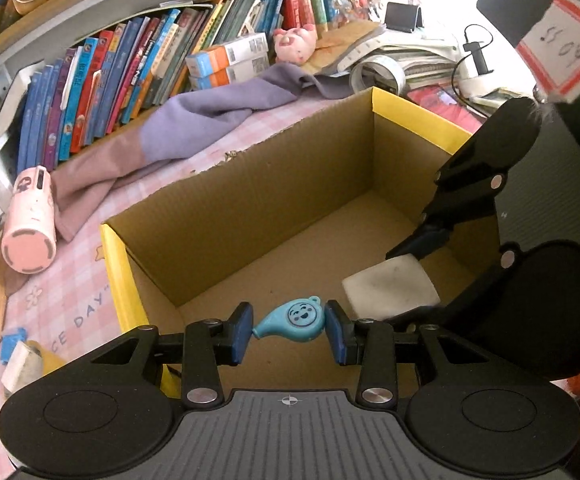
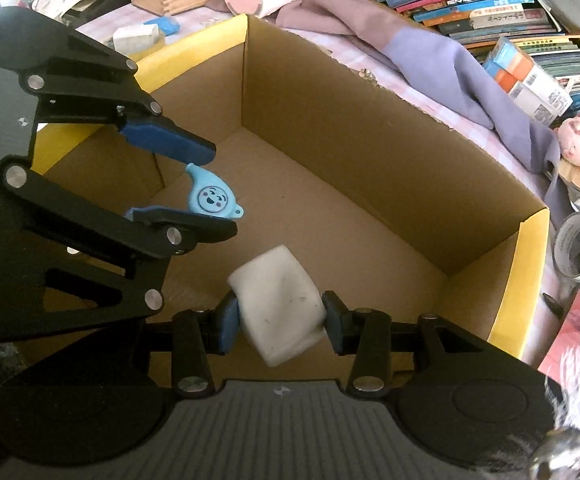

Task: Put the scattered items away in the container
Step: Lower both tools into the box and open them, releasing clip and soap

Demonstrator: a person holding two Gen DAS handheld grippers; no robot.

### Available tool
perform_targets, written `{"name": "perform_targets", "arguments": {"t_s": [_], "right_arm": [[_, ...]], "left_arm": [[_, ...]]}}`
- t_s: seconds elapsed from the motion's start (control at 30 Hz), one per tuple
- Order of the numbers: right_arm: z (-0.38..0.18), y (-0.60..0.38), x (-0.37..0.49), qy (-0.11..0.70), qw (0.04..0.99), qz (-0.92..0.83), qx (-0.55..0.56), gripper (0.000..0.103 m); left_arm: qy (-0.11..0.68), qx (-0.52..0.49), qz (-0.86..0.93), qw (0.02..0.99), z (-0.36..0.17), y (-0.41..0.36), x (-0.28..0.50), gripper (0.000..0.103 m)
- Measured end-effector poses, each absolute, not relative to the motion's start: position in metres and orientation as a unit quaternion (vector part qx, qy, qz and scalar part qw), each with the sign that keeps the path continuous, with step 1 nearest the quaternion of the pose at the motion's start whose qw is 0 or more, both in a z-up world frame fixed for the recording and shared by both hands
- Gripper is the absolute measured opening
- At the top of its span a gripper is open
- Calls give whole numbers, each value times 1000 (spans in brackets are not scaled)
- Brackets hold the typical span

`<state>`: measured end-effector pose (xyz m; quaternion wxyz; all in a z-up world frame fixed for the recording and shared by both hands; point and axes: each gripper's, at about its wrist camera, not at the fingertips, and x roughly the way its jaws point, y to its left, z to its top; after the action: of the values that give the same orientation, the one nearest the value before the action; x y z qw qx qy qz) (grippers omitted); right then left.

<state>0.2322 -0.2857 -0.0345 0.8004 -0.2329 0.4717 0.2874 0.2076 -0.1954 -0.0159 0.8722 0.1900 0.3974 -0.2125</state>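
Note:
Both grippers hang over the open cardboard box [image 1: 249, 200] with yellow rims. My left gripper [image 1: 290, 326] is shut on a small blue whistle [image 1: 294, 319] with a smiling face, held above the box floor near the front wall. In the right wrist view the same whistle [image 2: 209, 196] sits between the left gripper's blue pads [image 2: 169, 140]. My right gripper [image 2: 279, 322] is shut on a white eraser block [image 2: 279, 308], also inside the box [image 2: 370, 152]. From the left wrist view the eraser [image 1: 390, 288] shows at the right, under the right gripper's fingers [image 1: 430, 236].
A pink bottle [image 1: 29, 224] lies left of the box on the pink checked cloth [image 1: 69, 300]. A purple garment [image 1: 193, 120] lies behind the box. Books [image 1: 109, 80] and a pink plush pig [image 1: 294, 44] line the back. A white block and a blue piece [image 2: 145, 32] lie outside the box.

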Motion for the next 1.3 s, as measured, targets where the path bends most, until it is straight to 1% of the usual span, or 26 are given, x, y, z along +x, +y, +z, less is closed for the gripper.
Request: {"name": "perform_targets", "arguments": {"t_s": [0.53,0.73,0.83,0.9,0.93,0.97,1.0,1.07,1.3], "right_arm": [[-33,-298,231,478,796,298,-222,43],[-32,-297,225,471,797,301,-230,47],[-31,-298,224,467,799,300,-231,52],[-30,-297,223,462,801,299,-235,54],[-30,-298,224,460,802,299,-236,56],[-30,-298,224,457,804,298,-236,59],[-28,-299,223,450,809,295,-235,61],[-25,-301,222,440,818,290,-231,65],[-7,-313,216,413,844,277,-202,65]], "left_arm": [[400,210,-203,869,-18,-206,211,38],[401,208,-199,870,-18,-204,211,40],[400,207,-197,871,-18,-204,212,41],[398,209,-190,873,-17,-204,212,44],[397,209,-182,875,-17,-204,211,52],[395,205,-174,878,-15,-202,211,57],[392,201,-169,882,-13,-200,211,60],[381,193,-163,889,-8,-195,209,70],[346,171,-147,911,13,-188,199,72]]}}
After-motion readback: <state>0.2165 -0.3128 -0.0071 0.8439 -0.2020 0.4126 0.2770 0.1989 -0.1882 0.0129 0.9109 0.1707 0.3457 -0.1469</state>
